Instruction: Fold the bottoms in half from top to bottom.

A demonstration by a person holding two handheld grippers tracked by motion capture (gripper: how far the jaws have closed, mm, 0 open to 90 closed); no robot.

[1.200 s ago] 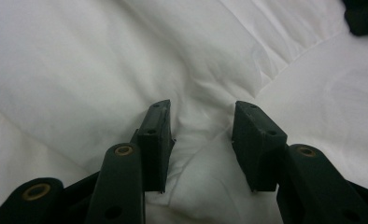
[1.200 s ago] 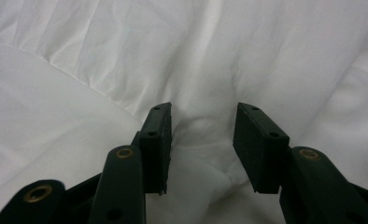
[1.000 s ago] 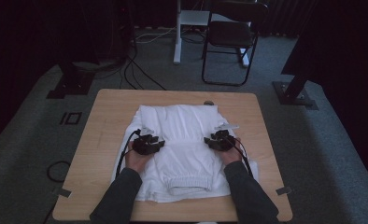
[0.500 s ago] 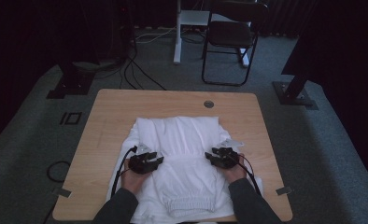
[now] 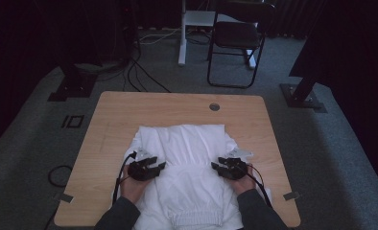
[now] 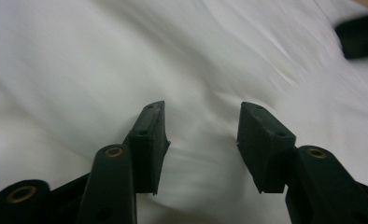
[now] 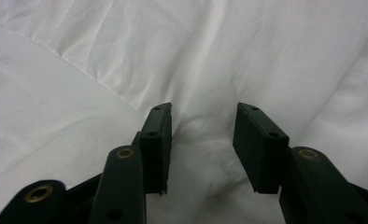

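A white garment lies spread on the wooden table, its ribbed hem at the near edge. My left gripper rests on its left part, jaws pointing inward. Its jaws have just been opening, and in the left gripper view a soft ridge of cloth lies loosely between them. My right gripper sits on the garment's right part. In the right gripper view a bunched fold of the white cloth is pinched between its jaws. The other gripper shows as a dark shape at top right.
A cable hole sits in the table's far side, beyond bare wood. A black chair and a white stand are on the carpet behind the table. Cables trail from both grippers over the near edge.
Both hands have drawn back toward the near edge, dragging the garment with them; its far edge now lies closer to me. The left jaws stand wider apart.
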